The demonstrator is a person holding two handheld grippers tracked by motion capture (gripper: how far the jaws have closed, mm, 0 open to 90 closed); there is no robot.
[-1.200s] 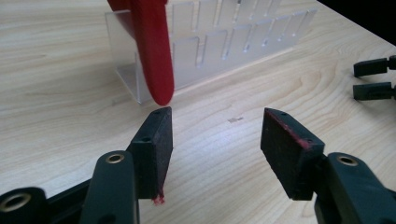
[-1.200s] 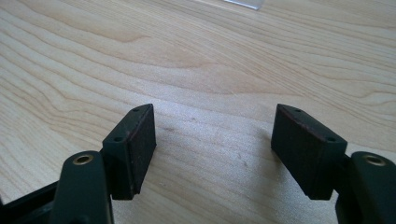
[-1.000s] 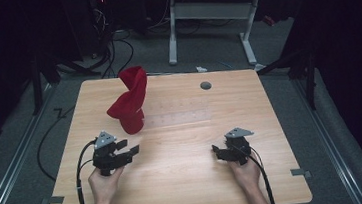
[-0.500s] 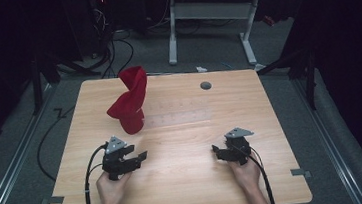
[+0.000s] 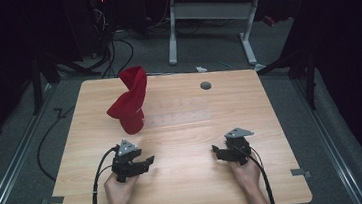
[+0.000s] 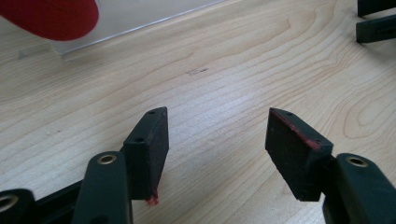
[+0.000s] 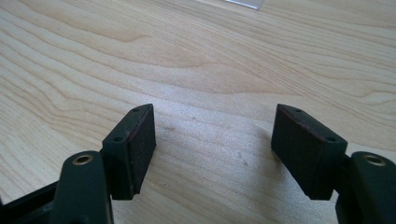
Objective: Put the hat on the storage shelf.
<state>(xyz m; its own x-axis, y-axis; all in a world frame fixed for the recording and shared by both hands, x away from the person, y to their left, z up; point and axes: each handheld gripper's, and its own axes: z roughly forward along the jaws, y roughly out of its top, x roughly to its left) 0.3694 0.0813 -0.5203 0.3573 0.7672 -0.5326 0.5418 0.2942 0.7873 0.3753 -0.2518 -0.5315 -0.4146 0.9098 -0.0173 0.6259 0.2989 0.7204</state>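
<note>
Resting on the wooden table (image 5: 187, 192): both grippers, near edge, one in each hand. Red cloth (image 5: 129, 101) stands twisted upright on the far-left part of the tabletop, its base on a clear plastic sheet (image 5: 180, 117) that lies flat toward the middle. Cloth is well apart from both grippers, nearer the left one.

Left gripper (image 5: 144, 163): jaws wide, nothing between them, bare wood under the gap; a scrap of red lint sticks to one pad (image 6: 152, 200). In the left gripper view the cloth's red edge (image 6: 51, 18) and the sheet's corner sit at top left.

Right gripper (image 5: 219, 153): jaws wide, gap empty, low over the wood. Small grey round cap (image 5: 205, 85) sits in the tabletop near the far edge.
</note>
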